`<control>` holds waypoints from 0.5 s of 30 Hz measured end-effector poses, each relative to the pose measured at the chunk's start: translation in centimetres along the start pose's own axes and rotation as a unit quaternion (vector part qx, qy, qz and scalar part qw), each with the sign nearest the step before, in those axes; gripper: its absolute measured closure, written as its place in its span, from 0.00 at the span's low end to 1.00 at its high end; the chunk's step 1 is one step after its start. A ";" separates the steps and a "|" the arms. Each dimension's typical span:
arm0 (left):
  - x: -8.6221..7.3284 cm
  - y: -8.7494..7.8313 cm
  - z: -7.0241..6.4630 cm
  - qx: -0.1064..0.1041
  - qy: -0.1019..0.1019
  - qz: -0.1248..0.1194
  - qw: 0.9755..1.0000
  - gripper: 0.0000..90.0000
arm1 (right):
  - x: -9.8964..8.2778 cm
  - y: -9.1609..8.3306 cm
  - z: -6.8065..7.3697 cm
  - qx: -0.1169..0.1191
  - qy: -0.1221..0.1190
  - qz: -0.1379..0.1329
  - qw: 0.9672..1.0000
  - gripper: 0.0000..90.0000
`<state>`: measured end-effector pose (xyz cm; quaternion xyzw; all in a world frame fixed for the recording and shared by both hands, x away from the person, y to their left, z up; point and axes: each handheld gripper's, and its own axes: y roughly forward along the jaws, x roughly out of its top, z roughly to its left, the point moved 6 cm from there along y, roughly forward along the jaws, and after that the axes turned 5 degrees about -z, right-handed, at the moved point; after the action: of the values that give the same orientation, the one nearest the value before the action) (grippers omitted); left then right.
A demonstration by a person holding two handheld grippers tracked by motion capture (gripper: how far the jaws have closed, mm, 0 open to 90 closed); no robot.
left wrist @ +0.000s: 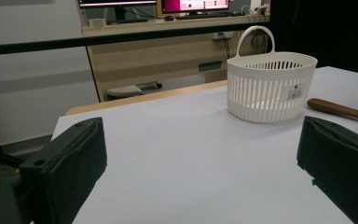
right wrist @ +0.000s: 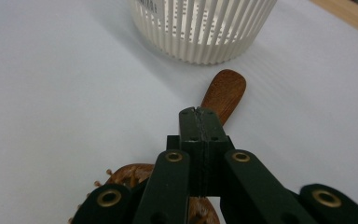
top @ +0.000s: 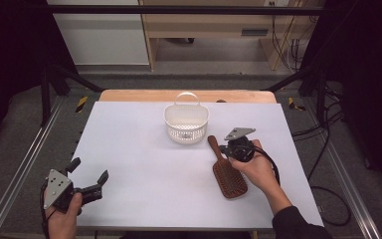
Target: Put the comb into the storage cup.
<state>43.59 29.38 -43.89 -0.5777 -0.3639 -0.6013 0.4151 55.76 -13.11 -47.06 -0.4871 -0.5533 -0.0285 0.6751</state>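
A brown wooden hairbrush (top: 229, 177) lies bristles-up on the white table, right of centre, its handle (right wrist: 224, 91) pointing toward a white slotted basket (top: 186, 124). My right gripper (top: 224, 148) is shut, jaws pressed together with nothing between them. In the right gripper view its tips (right wrist: 199, 116) hover over the handle, with the basket (right wrist: 205, 32) just beyond. My left gripper (top: 88, 171) rests open at the table's front left corner. In the left gripper view its jaws (left wrist: 203, 135) stand wide apart, looking across at the basket (left wrist: 270, 88) and the brush handle (left wrist: 340, 111).
The white table top (top: 139, 149) sits on a wooden board whose far edge (top: 144, 94) shows behind the basket. Metal rails run along both sides. A cable trails from my right gripper (top: 273, 169). Shelving and monitors stand beyond the table.
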 end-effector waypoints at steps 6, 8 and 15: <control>0.0 0.0 0.0 0.000 -0.001 0.000 1.000 0.01 | 0.2 2.2 0.3 0.008 -0.024 0.041 0.999 1.00; 0.0 0.0 0.0 -0.001 -0.001 0.000 1.000 0.01 | 0.2 2.7 0.6 0.013 -0.032 0.054 0.998 1.00; 0.0 0.0 0.0 -0.001 -0.002 -0.001 1.000 0.01 | -0.1 3.8 1.3 0.015 -0.057 0.081 0.995 1.00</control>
<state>43.58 29.42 -43.87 -0.5787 -0.3646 -0.6009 0.4136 56.93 -10.27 -49.65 -0.5206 -0.5498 0.0624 0.6502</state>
